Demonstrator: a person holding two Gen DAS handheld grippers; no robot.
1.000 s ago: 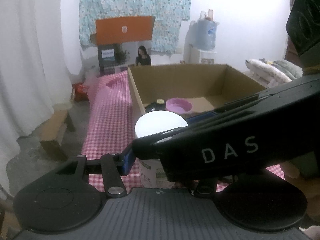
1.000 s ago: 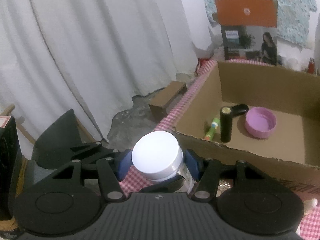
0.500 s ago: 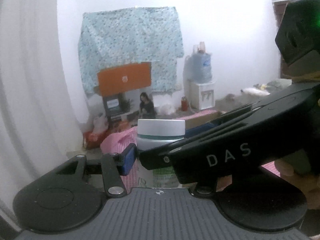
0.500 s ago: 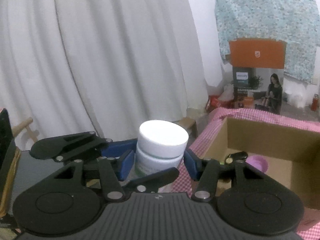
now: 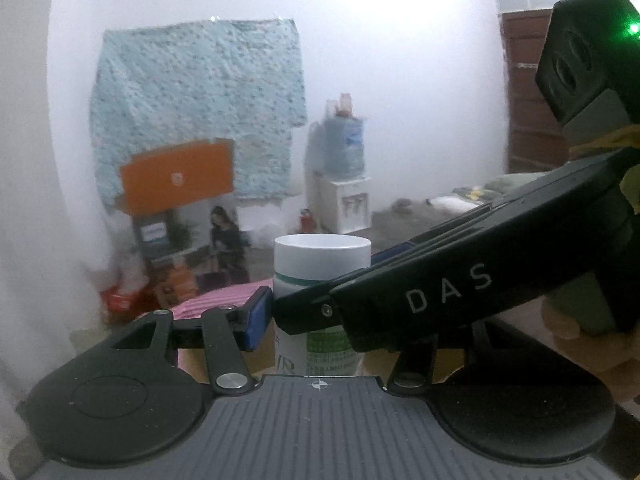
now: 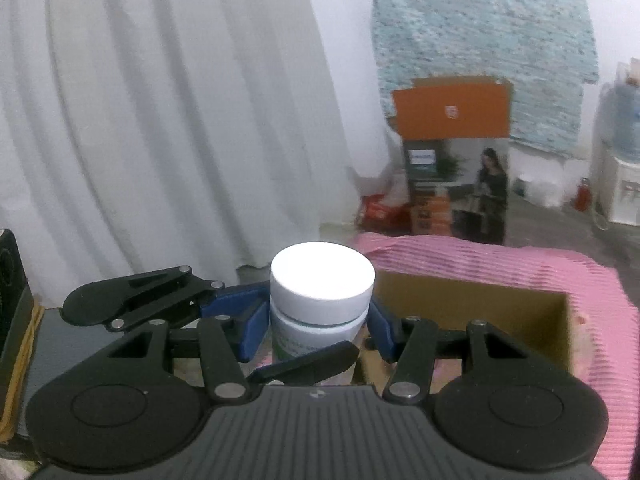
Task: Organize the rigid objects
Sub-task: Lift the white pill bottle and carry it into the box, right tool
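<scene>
Both claws clamp the upright white-capped jar; the cardboard box lies right of it, seemingly just behind.

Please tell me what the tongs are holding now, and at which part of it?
Both tongs hold one white-capped jar. The right tongs grip its body just under the cap. The left tongs grip the same jar, also below the cap.

Pink checked tablecloth on table; cardboard box atop.
</scene>
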